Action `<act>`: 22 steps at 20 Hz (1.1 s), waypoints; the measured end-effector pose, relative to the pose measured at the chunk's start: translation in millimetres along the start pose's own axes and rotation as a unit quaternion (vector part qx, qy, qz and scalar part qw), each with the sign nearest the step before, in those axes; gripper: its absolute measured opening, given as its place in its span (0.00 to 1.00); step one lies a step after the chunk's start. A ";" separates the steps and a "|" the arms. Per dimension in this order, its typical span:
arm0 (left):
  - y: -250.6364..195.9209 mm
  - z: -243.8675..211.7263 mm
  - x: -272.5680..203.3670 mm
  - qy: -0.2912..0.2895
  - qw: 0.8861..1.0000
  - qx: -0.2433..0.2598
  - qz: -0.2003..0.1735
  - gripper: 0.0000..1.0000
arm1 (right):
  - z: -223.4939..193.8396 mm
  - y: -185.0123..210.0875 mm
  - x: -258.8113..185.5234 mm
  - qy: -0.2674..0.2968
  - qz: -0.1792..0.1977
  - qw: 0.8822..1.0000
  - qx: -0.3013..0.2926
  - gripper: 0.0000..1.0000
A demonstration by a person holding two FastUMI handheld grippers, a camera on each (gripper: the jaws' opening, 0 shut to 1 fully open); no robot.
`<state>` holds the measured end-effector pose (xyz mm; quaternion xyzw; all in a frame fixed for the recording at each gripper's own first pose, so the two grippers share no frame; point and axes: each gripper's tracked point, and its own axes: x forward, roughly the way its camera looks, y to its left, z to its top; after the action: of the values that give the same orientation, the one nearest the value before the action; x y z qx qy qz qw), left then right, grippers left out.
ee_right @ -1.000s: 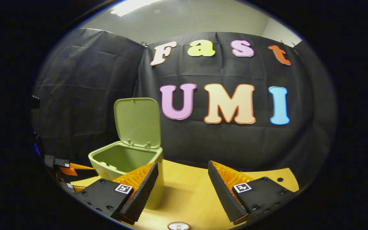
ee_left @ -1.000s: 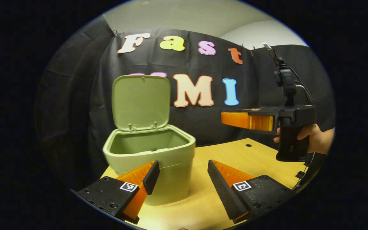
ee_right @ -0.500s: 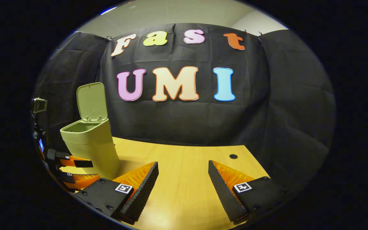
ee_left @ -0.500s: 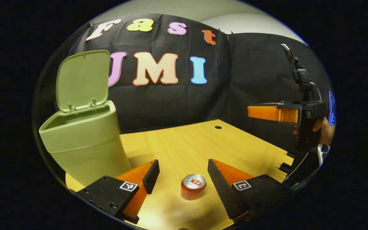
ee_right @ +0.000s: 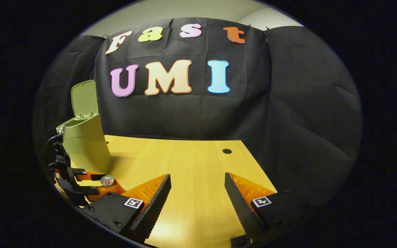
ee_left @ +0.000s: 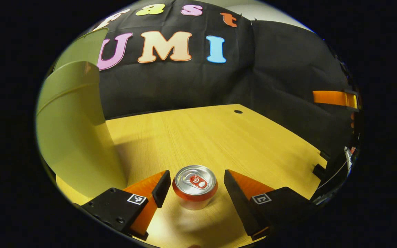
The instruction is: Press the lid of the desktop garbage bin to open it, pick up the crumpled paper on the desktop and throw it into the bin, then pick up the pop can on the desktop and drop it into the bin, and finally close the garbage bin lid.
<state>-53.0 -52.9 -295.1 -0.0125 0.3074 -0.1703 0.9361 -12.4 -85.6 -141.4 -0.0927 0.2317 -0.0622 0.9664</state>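
We see the left gripper [ee_left: 194,184] spread wide around the upright pop can [ee_left: 195,186], not touching; off-centre closing may topple it.

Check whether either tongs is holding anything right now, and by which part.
Nothing is held. The left tongs are open around the upright pop can, fingers apart from its sides. The right tongs are open over bare desktop.

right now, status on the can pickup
Left gripper open, straddling upright pop can, no contact seen. Right gripper open, empty over table. Bin lid up. Nothing in the way.
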 end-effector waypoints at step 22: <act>74.3 257.2 -78.1 -0.210 0.975 -0.006 0.071 0.76 | -26.8 96.4 -0.7 -0.007 0.105 0.994 0.001 1.00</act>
<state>60.5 21.7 -51.5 -0.0315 0.1045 -0.0955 0.9894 -18.0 4.4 -184.6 -0.0675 0.2336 0.0406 0.9691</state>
